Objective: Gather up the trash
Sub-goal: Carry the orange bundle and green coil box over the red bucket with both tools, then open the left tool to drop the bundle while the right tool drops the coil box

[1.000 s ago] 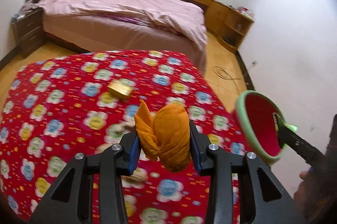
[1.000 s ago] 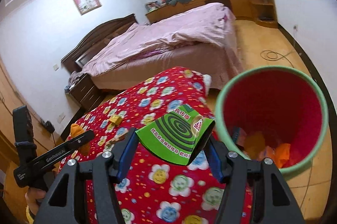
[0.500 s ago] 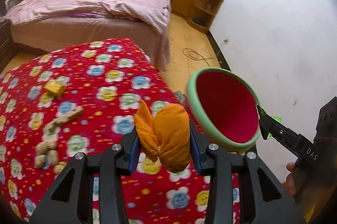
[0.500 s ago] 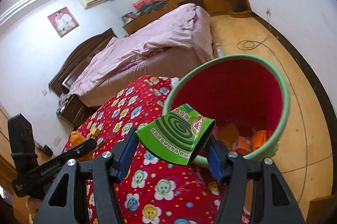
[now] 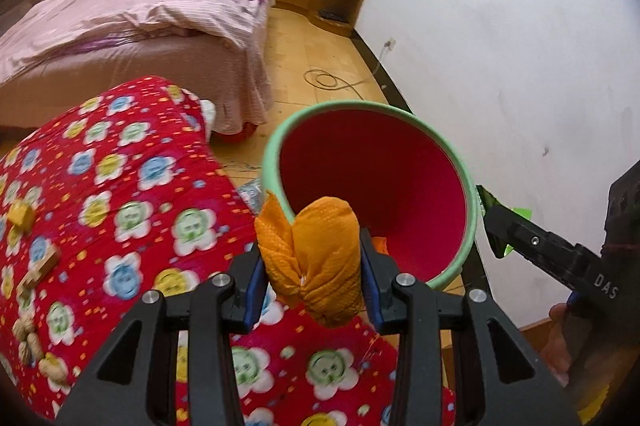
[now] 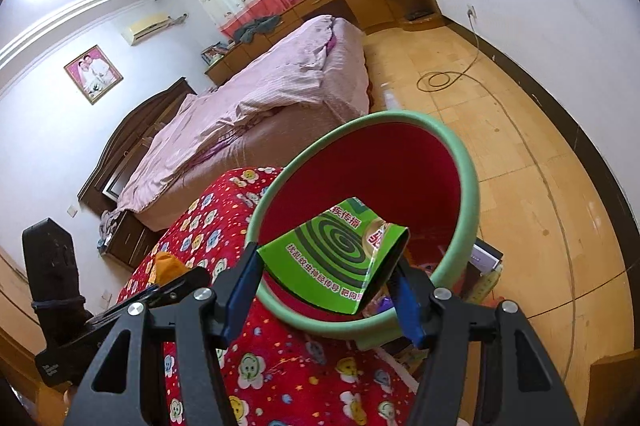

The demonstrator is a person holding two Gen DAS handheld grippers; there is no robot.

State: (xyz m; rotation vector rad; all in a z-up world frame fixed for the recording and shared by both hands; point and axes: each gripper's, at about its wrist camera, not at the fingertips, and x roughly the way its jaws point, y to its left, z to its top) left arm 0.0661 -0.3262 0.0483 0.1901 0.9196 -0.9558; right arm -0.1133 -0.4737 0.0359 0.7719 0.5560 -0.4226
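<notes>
1. While the person's left-hand black two-finger gripper (image 5: 312, 278) is clamping a crumpled orange mesh-textured bundle (image 5: 316, 258) between its blue pads, the bundle is hanging just in front of the near rim of the round red bin with a pale green rim (image 5: 472, 210).
2. Seen from the right wrist, the right-hand black two-finger gripper (image 6: 324, 286) is pinching a bent green cardboard box printed with a dark spiral (image 6: 336, 258), and that box is sitting over the mouth of the same bin (image 6: 466, 194).
3. Inside the bin, orange scraps are showing low down, mostly hidden behind the held pieces.
4. Beside the bin, a red quilt patterned with cartoon flowers (image 5: 132, 186) is carrying a small yellow block (image 5: 20, 216), a tan wooden-looking piece (image 5: 40, 266) and several peanut shells (image 5: 34, 346) near its left edge.
5. Behind it, a bed under a pink striped cover (image 5: 132, 14) is standing on the yellow wooden floor (image 5: 316, 46).
</notes>
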